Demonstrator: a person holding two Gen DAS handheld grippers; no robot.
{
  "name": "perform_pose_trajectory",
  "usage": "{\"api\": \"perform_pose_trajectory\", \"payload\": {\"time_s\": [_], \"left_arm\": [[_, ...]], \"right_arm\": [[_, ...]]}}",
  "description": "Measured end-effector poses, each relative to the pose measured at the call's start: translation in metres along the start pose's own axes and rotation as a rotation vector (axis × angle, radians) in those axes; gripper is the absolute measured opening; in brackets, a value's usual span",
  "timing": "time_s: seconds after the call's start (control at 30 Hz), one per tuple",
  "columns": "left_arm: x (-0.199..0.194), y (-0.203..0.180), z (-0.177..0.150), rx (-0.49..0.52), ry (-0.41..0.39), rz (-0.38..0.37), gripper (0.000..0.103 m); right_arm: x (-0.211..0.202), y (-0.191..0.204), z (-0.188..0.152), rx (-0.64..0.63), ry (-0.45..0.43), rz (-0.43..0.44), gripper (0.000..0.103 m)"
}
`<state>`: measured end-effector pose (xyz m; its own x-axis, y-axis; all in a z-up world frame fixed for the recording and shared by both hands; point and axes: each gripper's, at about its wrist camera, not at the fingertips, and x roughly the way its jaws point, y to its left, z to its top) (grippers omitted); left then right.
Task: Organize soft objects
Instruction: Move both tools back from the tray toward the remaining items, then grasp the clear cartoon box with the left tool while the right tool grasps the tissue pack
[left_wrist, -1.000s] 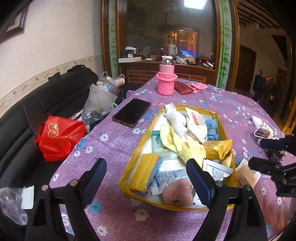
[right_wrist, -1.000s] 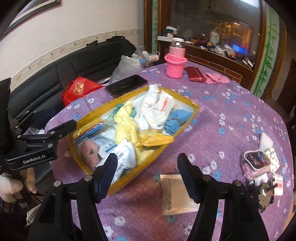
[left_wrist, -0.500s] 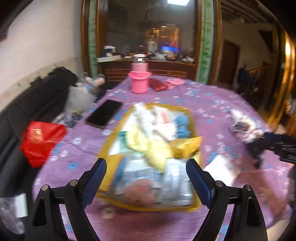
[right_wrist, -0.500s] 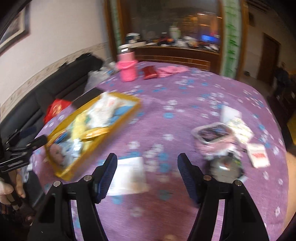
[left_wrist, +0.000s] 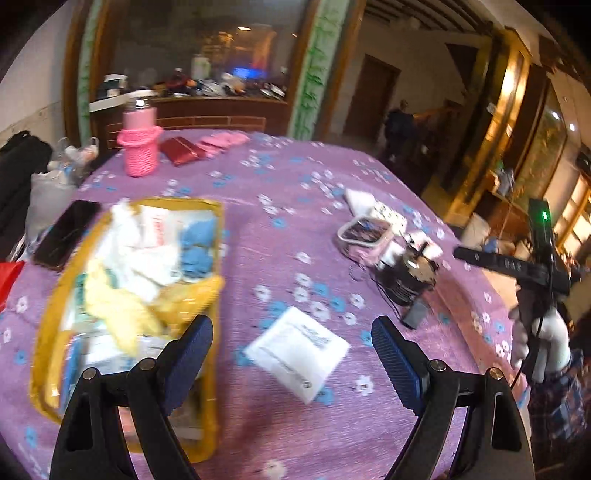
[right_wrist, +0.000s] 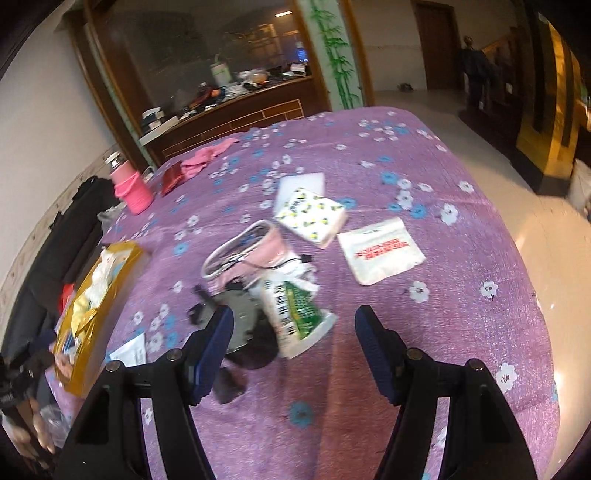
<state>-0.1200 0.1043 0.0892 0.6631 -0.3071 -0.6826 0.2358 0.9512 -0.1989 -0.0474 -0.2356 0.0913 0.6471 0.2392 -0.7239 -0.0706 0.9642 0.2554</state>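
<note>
Purple cloth with blue and white flowers covers the round worktop (left_wrist: 280, 192). At its left side lies a yellow-rimmed clear plastic pouch (left_wrist: 212, 266), open and heaped with soft white, yellow and blue packets; a black phone (left_wrist: 64, 232) lies just beside its left edge, and a pink knit-sleeved bottle (left_wrist: 139, 147) stands farther back, near a dark red wallet (left_wrist: 181, 150). The left tongs (left_wrist: 291, 354) hover spread wide with nothing between them, above a flat white paper packet (left_wrist: 299, 350) that lies on the cloth just right of the pouch. Farther right sits a pink-rimmed clear box (left_wrist: 364, 236) beside a tangle of black cables (left_wrist: 402, 284).

In the right wrist view the right tongs (right_wrist: 293, 349) are also spread and empty, hanging over a green-and-white soft bag (right_wrist: 297, 314) that rests against the dark clutter. Behind it lies a white tissue pack with yellow and green print (right_wrist: 314, 216), and to its right a white pouch with red lettering (right_wrist: 380, 251), well apart from the yellow-rimmed pouch at the far left. A gloved hand (left_wrist: 543, 339) holds the right tool at the left view's right edge.
</note>
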Motion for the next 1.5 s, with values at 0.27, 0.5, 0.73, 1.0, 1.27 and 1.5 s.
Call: {"api": "perform_pose_trajectory", "payload": {"time_s": [0.27, 0.5, 0.73, 1.0, 1.27, 1.5], "left_arm": [[0.035, -0.031, -0.009, 0.067, 0.093, -0.012, 0.090], [0.043, -0.029, -0.008, 0.074, 0.120, 0.005, 0.090], [0.042, -0.014, 0.009, 0.090, 0.113, 0.004, 0.090], [0.069, -0.014, 0.053, 0.080, 0.133, -0.028, 0.090], [0.128, -0.028, 0.090, 0.010, 0.212, -0.143, 0.090], [0.199, -0.058, 0.127, 0.006, 0.241, -0.265, 0.090]], "right_arm": [[0.035, -0.022, 0.035, 0.056, 0.055, 0.038, 0.067], [0.091, -0.025, 0.084, 0.031, 0.120, -0.022, 0.067], [0.139, 0.009, 0.091, -0.346, 0.230, -0.104, 0.067], [0.163, 0.013, 0.101, -0.338, 0.230, -0.067, 0.058], [0.102, -0.032, 0.087, -0.040, 0.093, -0.033, 0.055], [0.084, -0.079, 0.075, 0.167, -0.019, 0.139, 0.056]]}}
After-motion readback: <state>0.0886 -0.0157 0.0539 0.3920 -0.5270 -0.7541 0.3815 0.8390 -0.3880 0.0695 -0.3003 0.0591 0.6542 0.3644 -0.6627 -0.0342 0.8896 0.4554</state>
